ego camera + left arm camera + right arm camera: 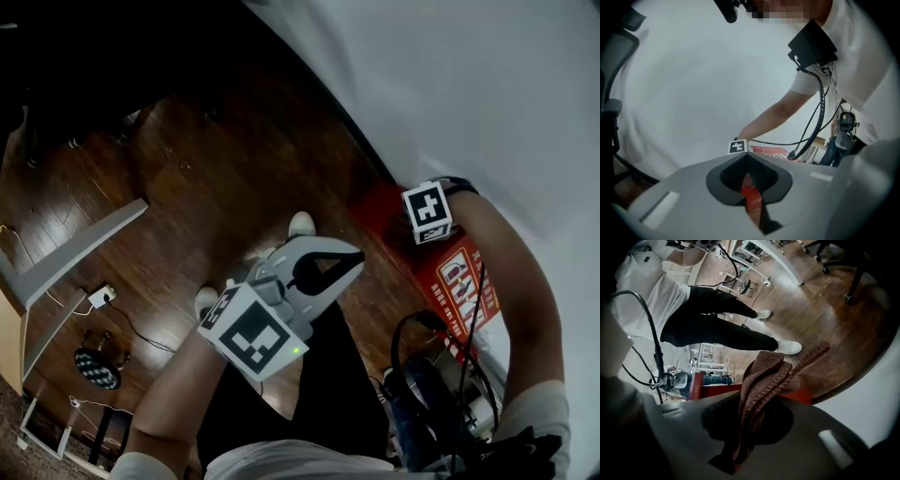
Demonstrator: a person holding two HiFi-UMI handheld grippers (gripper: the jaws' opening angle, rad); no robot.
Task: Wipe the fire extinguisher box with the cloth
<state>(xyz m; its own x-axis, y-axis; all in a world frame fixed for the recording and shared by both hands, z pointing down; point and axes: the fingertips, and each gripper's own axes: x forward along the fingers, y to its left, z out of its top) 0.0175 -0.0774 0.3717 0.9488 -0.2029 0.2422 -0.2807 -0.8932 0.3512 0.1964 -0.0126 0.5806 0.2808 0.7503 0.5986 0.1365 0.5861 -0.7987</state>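
Note:
The red fire extinguisher box point(461, 281) stands low against the white wall point(487, 94), with white print on its top. My right gripper is at the box's far end; in the head view only its marker cube point(427, 212) shows. In its own view the right gripper point(757, 404) is shut on a brown knitted cloth point(769, 375) that lies bunched over the red box point(802, 393). My left gripper point(349, 262) hovers over the floor left of the box, jaws together and holding nothing. Its own view looks past the left gripper point(752, 187) toward the box point(771, 152).
Dark wood floor point(234, 159) spreads left of the wall. A white table edge point(84, 248) and a power strip point(101, 296) lie at the left. Cables and gear point(431, 394) hang by the person's right side. Office chairs point(843, 268) stand farther off.

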